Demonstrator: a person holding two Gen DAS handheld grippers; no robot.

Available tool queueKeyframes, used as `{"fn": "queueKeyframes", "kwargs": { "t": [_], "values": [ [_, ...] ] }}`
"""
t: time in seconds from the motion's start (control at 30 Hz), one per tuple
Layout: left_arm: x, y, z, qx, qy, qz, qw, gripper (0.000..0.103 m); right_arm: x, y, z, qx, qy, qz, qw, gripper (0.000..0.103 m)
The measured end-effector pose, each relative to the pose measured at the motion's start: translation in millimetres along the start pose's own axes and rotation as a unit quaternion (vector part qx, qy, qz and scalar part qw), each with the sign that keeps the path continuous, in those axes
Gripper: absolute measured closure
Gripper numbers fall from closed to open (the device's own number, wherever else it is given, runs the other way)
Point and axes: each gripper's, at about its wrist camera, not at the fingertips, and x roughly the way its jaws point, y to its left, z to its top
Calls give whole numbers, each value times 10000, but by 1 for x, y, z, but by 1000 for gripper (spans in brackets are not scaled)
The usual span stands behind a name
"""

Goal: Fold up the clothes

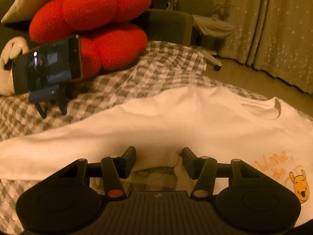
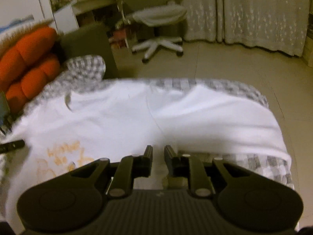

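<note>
Nearest in the left wrist view is the left tool (image 1: 158,156), its two black fingers spread wide with nothing between them, poised just over the near edge of a white sweatshirt (image 1: 176,121). The sweatshirt lies spread flat across a bed covered in a grey-and-white checked sheet (image 1: 137,72), one sleeve running out to the left and the round neckline at the far right. On its chest, at the near right, is orange handwritten-style lettering (image 1: 272,164) too blurred to read with certainty, and below it a yellow cartoon bear face (image 1: 301,188). In the right wrist view the right tool (image 2: 158,153) hangs over the same garment near its other sleeve; its fingers stand close together with only a narrow gap, and no cloth is seen pinched between them. This view is blurred, and the orange print (image 2: 64,154) at the near left is unreadable there as well. At the far left of the bed sits a red lip-shaped cushion (image 1: 92,23), and in front of it a phone (image 1: 47,64) stands on a small dark stand, screen facing the camera. Beyond the bed are a white swivel chair (image 2: 158,31) and star-patterned curtains (image 2: 254,9).
</note>
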Motion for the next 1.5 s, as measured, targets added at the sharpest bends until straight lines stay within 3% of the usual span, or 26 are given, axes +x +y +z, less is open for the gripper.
{"fn": "queueKeyframes", "kwargs": {
  "t": [0.17, 0.67, 0.77, 0.93, 1.07, 1.5],
  "values": [
    [-5, 1, 2, -106, -9, -30, 9999, 49, -8, -1, 1, 32, -210, 50, 9998, 85],
    [-6, -1, 2, -76, -4, 20, 10000, 50, -2, -6, 1, 52, 7, -84, 10000, 86],
    [-4, 3, 2, -167, 51, -16, 9998, 49, 0, -14, 1, 190, 53, -165, 9997, 77],
    [-5, 5, 3, -235, 63, -53, 9997, 49, 0, -27, 2, 477, 90, -100, 9988, 75],
    [-7, 7, 5, -283, 51, -73, 9996, 49, -3, -37, 3, 750, 67, -27, 9972, 75],
    [-6, 12, 6, -300, 94, -73, 9995, 48, -5, -81, -2, 1515, 38, -429, 9875, 81]
  ]
}}
